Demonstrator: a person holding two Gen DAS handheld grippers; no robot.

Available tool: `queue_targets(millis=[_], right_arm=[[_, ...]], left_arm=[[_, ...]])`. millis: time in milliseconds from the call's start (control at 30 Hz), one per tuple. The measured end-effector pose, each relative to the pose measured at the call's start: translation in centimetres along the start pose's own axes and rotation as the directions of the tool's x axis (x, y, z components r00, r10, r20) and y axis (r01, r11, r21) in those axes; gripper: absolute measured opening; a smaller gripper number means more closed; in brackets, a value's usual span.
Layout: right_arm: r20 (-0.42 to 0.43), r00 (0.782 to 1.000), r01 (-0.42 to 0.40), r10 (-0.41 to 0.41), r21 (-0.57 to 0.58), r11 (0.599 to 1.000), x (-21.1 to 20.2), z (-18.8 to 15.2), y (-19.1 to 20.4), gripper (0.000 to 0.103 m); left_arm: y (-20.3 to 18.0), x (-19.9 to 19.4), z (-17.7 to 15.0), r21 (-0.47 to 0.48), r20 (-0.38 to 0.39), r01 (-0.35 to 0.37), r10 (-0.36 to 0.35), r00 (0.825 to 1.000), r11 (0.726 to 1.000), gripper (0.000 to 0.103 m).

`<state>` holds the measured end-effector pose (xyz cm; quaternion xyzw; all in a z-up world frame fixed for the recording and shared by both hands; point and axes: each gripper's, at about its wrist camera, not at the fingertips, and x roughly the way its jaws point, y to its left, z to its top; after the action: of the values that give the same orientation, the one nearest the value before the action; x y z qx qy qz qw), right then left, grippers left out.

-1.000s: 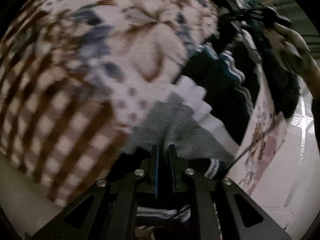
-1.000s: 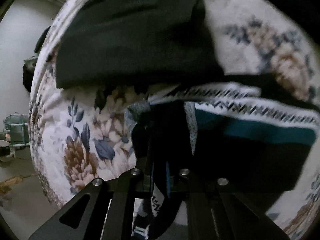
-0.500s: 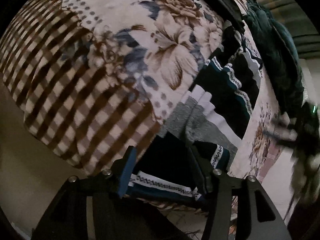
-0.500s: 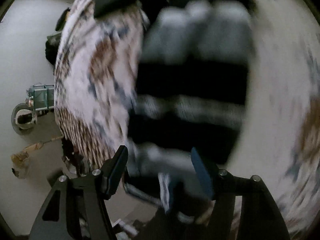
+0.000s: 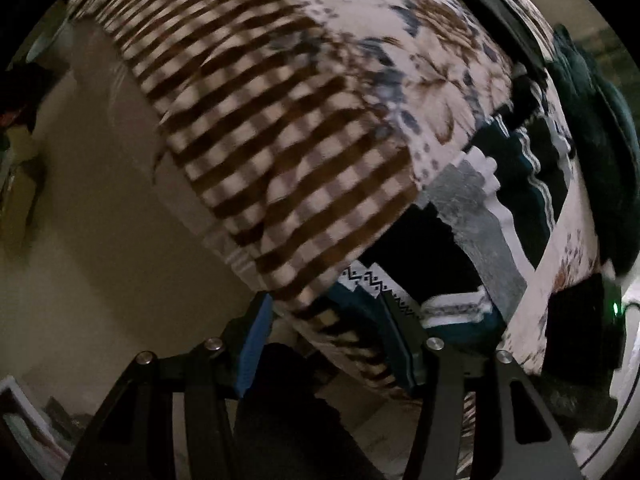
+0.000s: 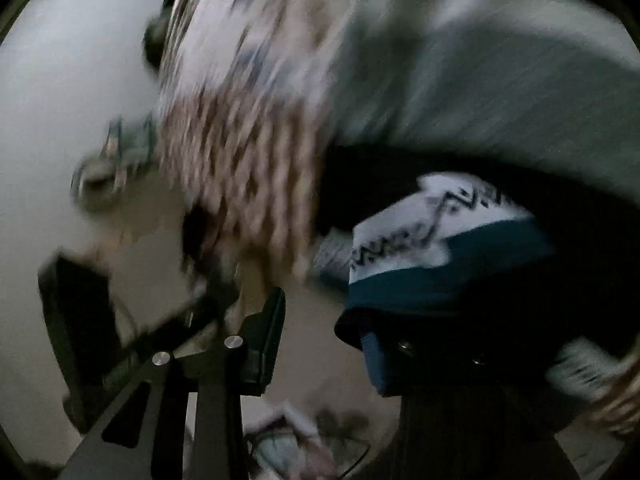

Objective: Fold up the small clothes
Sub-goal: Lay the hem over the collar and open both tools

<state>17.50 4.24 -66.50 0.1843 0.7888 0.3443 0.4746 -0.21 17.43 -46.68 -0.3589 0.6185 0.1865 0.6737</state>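
Two grippers, both with jaws spread wide and holding nothing, sit at the near edge of the bed cover (image 5: 304, 128), the landmark for all positions below. Left gripper (image 5: 332, 344): blue-padded fingers (image 5: 253, 347) parted, straddling the cover's checked hem where it hangs off the edge. The striped garment (image 5: 516, 184), dark with teal, white and grey bands and a zigzag trim, lies on the cover toward its right side, one end reaching down to the hem just beyond the gripper's right finger; no pad touches it. A dark green garment (image 5: 596, 120) lies further right on the same cover, apart from the striped piece.

Right gripper (image 6: 320, 344): jaws equally wide and empty. A teal-and-white fold of the striped garment drapes close over its right finger (the view is heavily motion-blurred, so whether cloth rests on the finger or merely hangs in front of it cannot be told).

Judged step: regrasping for the next fold. To do it well, each gripper should close on a single edge of the striped garment near a corner, taking none of the cover beneath; the left pads are now nearer the hem than the garment, so they would need to shift right first. Both corners should then travel together, level, so the fold lands square on the cover and not over its edge.
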Motion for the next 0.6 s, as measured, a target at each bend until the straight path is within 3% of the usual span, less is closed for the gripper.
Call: queue_targets(millis=[167,233,367,467,500,533,600], right_arm=[[0.022,1.000,-0.014,0.014,0.027,1.000,-5.1,-1.6,-1.8,0.048],[0.067,0.997,0.032,-0.035,0.051,0.998,-9.2,-1.3,-3.0,0.050],[0.144,0.971,0.169,-0.189,0.137,0.976,-17.7,0.6,-6.2,0.056],[0.180,0.936,0.274,-0.302,0.164,0.948,-22.2,2.8,-7.2,0.056],[0.190,0.922,0.304,-0.337,0.181,0.935,-23.7,3.7,-7.5,0.056],[0.200,0.912,0.321,-0.358,0.196,0.927,-24.9,4.9,-7.7,0.056],[0.247,0.882,0.351,-0.402,0.223,0.909,-27.9,7.9,-8.1,0.056]], left_arm=[[-2.3,2.0,0.0,0.000,-0.006,0.082,-0.082,0.997,0.997,0.051],[-4.1,3.6,0.3,0.030,-0.039,0.115,-0.114,0.993,0.993,0.051],[-6.6,7.1,0.9,0.045,-0.092,0.142,-0.138,0.986,0.989,0.051],[-7.9,9.2,0.7,0.117,-0.112,0.079,-0.066,0.992,0.990,0.048],[-8.1,9.5,0.6,0.137,-0.104,0.070,-0.055,0.993,0.988,0.040],[-8.2,9.5,0.4,0.161,-0.083,0.063,-0.050,0.995,0.985,0.016],[-8.1,9.0,0.2,0.197,-0.050,0.059,-0.050,0.997,0.979,0.006]])
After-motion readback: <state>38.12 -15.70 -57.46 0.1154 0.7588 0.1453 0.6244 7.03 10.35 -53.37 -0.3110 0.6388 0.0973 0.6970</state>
